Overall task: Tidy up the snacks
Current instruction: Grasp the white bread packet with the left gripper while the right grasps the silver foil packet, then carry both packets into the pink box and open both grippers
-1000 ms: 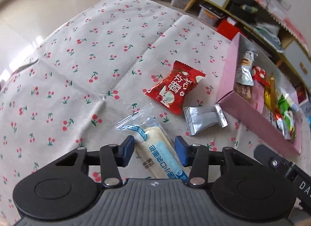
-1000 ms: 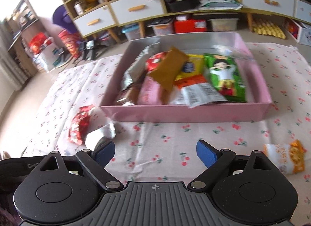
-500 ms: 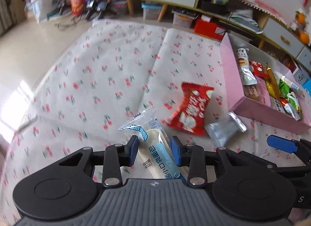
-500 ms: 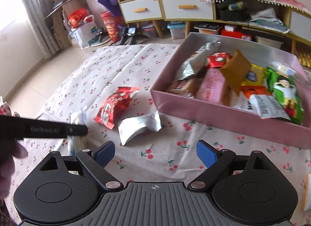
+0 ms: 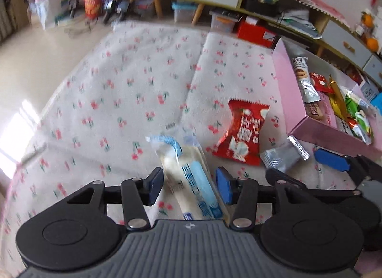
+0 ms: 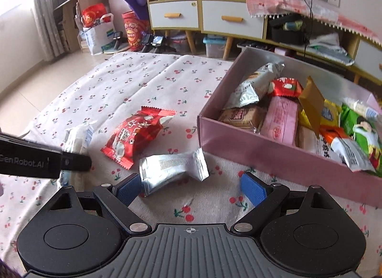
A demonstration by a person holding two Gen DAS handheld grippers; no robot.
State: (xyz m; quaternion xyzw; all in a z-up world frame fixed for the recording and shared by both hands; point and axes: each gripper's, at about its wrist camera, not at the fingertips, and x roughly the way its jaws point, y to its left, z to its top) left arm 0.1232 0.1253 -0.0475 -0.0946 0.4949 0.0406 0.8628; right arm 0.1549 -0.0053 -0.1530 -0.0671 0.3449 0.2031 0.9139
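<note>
A white and blue snack packet [image 5: 188,175] lies between the fingers of my left gripper [image 5: 189,187], which is open, with gaps on both sides. It also shows in the right wrist view [image 6: 77,139]. A red snack packet [image 5: 241,132] [image 6: 136,134] and a silver packet [image 5: 281,156] [image 6: 170,170] lie on the cherry-print cloth. My right gripper [image 6: 189,188] is open, just short of the silver packet. The pink box [image 5: 284,91] [image 6: 262,156] at the right holds several snacks.
The cherry-print cloth [image 5: 119,91] covers the table. Behind it stand drawers and shelves [image 6: 205,15], storage bins and bags on the floor [image 5: 55,8]. The left gripper's body [image 6: 35,160] reaches in from the left of the right wrist view.
My left gripper's fingers have spread apart around the white and blue packet. My right gripper has swung left and lower toward the silver packet, still open.
</note>
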